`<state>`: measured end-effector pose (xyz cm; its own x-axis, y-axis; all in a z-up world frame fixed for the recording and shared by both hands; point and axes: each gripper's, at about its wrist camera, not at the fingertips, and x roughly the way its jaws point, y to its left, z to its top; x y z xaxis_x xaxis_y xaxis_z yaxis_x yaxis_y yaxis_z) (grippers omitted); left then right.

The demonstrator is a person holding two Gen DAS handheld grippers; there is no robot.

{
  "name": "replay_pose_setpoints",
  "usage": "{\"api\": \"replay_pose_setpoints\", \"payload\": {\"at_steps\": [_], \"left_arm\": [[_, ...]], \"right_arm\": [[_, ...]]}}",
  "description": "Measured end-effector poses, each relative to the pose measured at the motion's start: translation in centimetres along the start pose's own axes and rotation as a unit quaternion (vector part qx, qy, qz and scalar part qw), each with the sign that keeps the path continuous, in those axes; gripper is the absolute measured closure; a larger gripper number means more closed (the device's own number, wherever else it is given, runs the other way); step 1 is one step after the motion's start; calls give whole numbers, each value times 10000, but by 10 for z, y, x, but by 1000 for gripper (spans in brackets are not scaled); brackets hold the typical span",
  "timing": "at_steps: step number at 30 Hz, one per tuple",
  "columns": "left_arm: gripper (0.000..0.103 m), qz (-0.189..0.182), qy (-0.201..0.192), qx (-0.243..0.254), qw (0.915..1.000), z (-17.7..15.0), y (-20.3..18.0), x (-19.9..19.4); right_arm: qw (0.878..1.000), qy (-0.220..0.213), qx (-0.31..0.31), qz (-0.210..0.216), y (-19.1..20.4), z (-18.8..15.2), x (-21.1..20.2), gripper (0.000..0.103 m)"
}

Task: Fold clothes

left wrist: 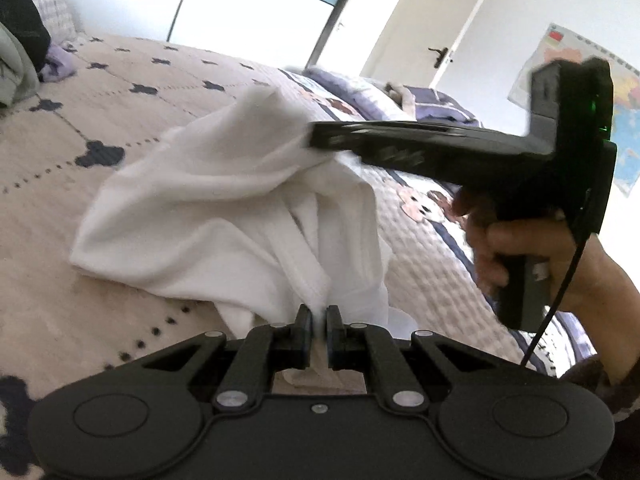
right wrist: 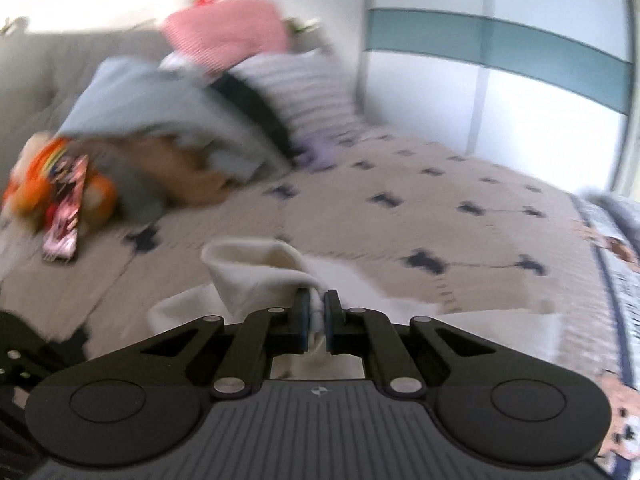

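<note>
The left gripper [left wrist: 319, 326] is clenched on a bunched fold of the white cotton garment [left wrist: 224, 216], which lies crumpled on the beige quilted bed [left wrist: 60, 184]. The right gripper [right wrist: 316, 314] pinches another gathered edge of the same cloth, lifting it off the bed.

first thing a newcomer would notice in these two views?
The white garment bunched mid-bed on the beige quilt, pinched at two spots: the left gripper at its near edge, the right gripper on a raised fold. Next, the blurred clothes pile at the far left of the right wrist view.
</note>
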<state>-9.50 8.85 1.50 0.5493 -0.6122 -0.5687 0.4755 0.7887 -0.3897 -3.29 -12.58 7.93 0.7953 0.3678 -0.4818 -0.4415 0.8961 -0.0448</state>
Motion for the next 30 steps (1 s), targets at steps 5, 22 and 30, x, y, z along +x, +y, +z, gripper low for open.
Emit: {"api": "replay_pose_setpoints", "payload": {"at_steps": [5,22,30], "left_arm": [[100,315,-216,-19,9993,11,11,-12],[100,807,-1108,-131,9905,78,25,-49],[82,566,-485,-247,9969,57,28,-24]], "right_arm": [[9966,-187,642,-483,-38,3,-14,94],[9862,612,1528,204,-41,-20,-35,88],[9848,345,1600,586,-35,-11,-44,38]]}}
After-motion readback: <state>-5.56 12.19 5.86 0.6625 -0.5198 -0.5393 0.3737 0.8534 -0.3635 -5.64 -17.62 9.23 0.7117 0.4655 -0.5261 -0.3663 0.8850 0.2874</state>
